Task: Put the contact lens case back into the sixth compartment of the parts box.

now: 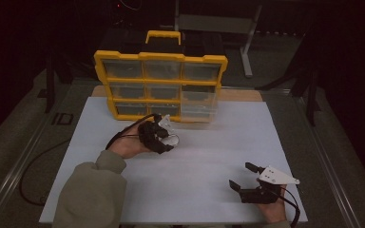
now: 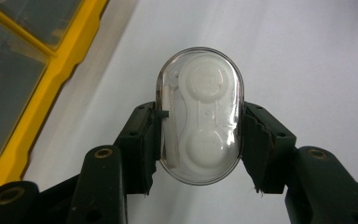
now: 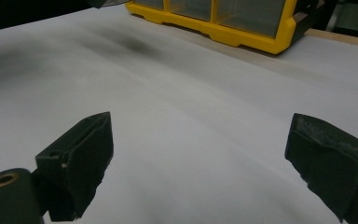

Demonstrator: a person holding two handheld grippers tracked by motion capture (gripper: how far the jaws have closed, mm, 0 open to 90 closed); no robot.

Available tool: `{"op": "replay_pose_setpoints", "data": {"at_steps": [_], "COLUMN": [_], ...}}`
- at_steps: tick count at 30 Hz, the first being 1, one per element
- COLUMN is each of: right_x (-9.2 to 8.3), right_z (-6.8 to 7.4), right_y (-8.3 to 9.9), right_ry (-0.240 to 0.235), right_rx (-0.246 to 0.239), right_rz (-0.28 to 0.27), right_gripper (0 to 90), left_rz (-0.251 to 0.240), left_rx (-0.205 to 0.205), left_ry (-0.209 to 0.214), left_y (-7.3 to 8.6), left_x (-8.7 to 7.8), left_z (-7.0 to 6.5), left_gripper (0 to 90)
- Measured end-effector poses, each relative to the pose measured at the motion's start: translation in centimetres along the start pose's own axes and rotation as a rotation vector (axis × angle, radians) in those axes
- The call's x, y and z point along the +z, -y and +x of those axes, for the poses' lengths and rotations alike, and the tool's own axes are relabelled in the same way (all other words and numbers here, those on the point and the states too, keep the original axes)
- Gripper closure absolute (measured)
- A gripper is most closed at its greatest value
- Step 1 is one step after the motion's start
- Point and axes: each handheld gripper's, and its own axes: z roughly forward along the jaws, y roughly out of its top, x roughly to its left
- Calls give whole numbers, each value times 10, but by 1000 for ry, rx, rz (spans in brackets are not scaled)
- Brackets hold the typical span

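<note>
near the frame's centre, the left gripper (image 1: 164, 137) is clamping a clear oval case (image 2: 199, 116) by its sides for carrying, while the right gripper (image 1: 246, 176) is waiting open at lower right.

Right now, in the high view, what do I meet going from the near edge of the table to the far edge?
Right gripper, jaws open over the white table → left gripper, shut on the clear oval case → yellow organizer box standing at the far edge.
</note>
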Motion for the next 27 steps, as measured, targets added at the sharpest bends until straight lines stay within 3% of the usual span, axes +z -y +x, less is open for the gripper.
{"op": "replay_pose_setpoints", "data": {"at_steps": [27], "right_x": [0], "right_z": [0], "right_y": [0], "right_ry": [-5], "right_rx": [5], "right_rz": [1], "right_gripper": [78], "left_rz": [-27], "left_rx": [4], "left_ry": [-47], "left_y": [-1], "left_x": [-33], "left_z": [14], "left_gripper": [498]}}
